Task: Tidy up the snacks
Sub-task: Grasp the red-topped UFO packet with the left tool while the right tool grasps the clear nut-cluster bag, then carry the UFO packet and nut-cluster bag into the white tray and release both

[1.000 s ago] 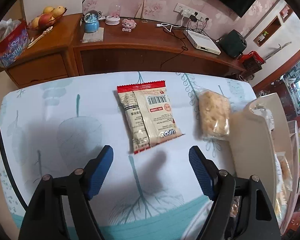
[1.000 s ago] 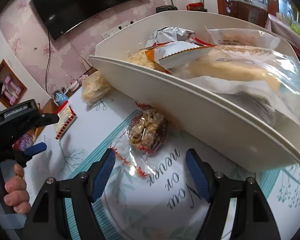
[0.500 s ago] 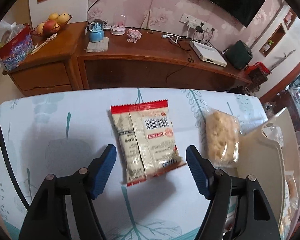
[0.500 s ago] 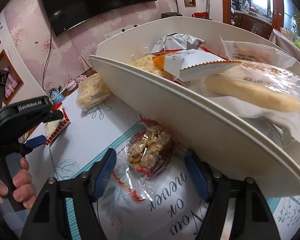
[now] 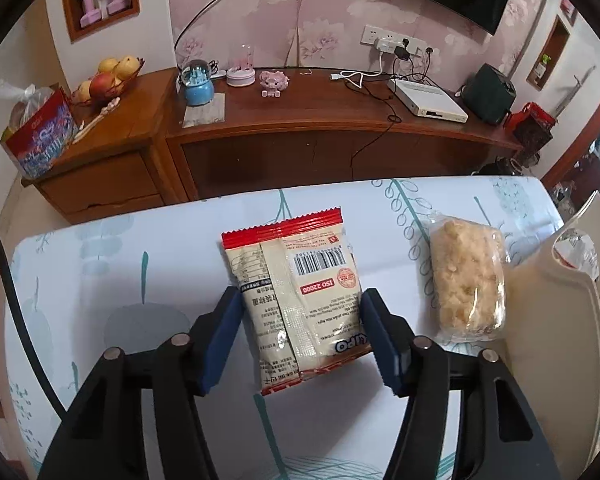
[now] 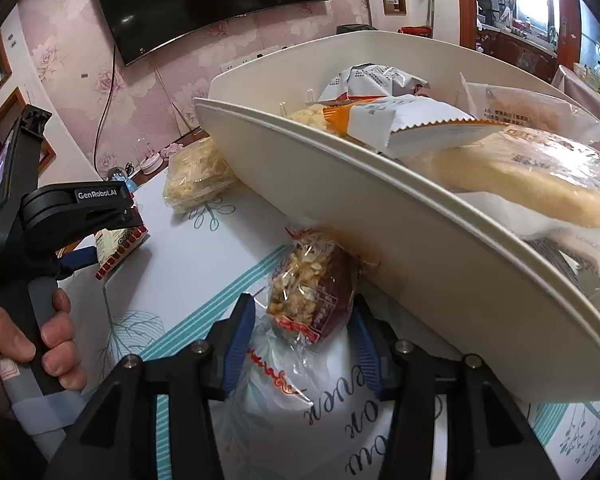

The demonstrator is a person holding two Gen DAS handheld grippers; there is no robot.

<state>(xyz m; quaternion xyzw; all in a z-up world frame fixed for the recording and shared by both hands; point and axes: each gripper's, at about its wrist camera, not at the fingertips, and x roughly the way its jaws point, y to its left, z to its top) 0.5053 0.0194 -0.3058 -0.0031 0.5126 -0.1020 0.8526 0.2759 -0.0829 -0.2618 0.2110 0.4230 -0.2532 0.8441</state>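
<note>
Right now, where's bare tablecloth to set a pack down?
Free: the tablecloth left of the red-edged packet, and the strip between it and the clear-wrapped cake. Crowded: beside the cream bin, itself piled full.

We see a cloth-covered counter (image 5: 148, 264), matt, printed with pale teal leaves. On it lies a red-edged snack packet (image 5: 296, 300) of glossy plastic film, creased and catching light. Beside it a clear wrapped rice cake (image 5: 466, 280) shows a rough, crumbly surface through shiny wrap. The cream bin (image 6: 400, 240) looks like smooth, satin plastic. A crinkled cellophane snack bag (image 6: 312, 284) shines with sharp folds. The left hand-held gripper (image 5: 300, 340) and right hand-held gripper (image 6: 304, 348) are matt black plastic with ribbed blue rubbery pads (image 5: 220, 340) and small metal pins. The sideboard (image 5: 300, 140) is polished reddish wood.
</note>
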